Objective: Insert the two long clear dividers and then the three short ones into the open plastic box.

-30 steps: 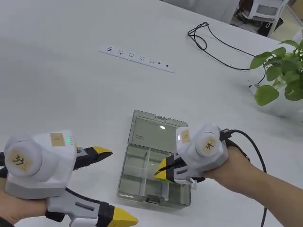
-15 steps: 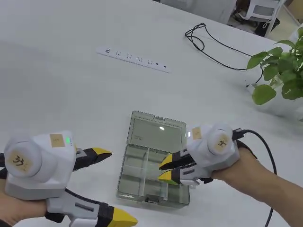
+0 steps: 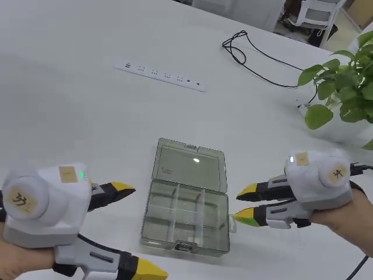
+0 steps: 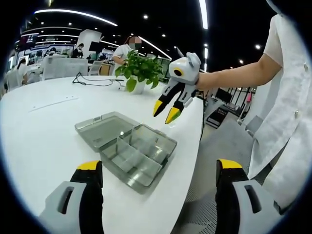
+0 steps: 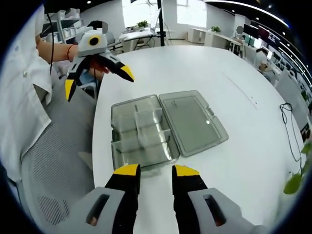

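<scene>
**Empty grippers are hovering at the box; an unseated divider is the main risk**

The open plastic box (image 3: 201,249) is lying just ahead of the right gripper (image 3: 246,202) and slightly below its tips. Its lid (image 3: 189,164) is folded flat on the side away from the person. Clear dividers (image 5: 141,134) are standing inside and splitting the tray into compartments. Being clear, they are hard to count, so I cannot tell whether all five are in or fully pressed down.

The right gripper is carrying nothing, its jaws parted only a little. The left gripper (image 3: 131,228) is sitting on the box's other side, near but not touching, with its jaws spread wide and empty.

The likeliest trouble from here is that a divider is riding high in its slots. Any push from the right gripper's narrow tips could then be tipping it sideways or popping a neighbouring piece loose. The box is looking light and is resting free on the smooth table (image 3: 70,116). A press with nothing bracing the far side could be sliding it toward the left gripper, or lifting the front edge. Beyond the right gripper, a plant (image 3: 341,93) and a loose cable (image 3: 256,52) are lying well clear of the work.
</scene>
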A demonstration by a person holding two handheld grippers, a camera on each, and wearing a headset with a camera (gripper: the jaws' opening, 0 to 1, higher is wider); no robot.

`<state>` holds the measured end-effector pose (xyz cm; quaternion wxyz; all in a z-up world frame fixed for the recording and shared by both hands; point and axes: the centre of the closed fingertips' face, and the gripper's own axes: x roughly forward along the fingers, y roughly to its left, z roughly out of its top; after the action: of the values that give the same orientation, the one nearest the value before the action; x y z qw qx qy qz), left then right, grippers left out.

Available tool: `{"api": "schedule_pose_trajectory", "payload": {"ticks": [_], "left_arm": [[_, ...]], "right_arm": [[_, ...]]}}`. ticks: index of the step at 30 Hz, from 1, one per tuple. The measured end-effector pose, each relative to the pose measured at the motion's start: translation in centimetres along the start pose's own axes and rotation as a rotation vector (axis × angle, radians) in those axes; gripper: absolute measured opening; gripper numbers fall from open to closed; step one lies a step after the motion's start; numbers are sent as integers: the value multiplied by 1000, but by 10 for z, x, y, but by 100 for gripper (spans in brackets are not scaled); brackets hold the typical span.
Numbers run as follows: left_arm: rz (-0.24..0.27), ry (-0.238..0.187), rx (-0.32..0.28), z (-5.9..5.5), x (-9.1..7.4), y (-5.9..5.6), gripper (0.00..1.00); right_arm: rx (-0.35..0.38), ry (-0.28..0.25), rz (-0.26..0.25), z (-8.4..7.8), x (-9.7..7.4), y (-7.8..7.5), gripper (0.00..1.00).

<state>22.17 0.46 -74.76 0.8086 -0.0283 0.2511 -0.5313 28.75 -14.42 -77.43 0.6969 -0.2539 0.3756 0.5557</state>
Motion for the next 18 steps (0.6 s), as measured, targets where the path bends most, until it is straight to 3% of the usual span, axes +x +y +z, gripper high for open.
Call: {"api": "schedule_pose_trajectory", "payload": {"ticks": [10,18], "left_arm": [[-1,10,6,1,0,-3,100],[3,11,7,1,-1,-4,99]], "right_arm": [[26,76,-22,-45,-16,-7,34],[7,221,-45,-98,-28,-22,40]]}}
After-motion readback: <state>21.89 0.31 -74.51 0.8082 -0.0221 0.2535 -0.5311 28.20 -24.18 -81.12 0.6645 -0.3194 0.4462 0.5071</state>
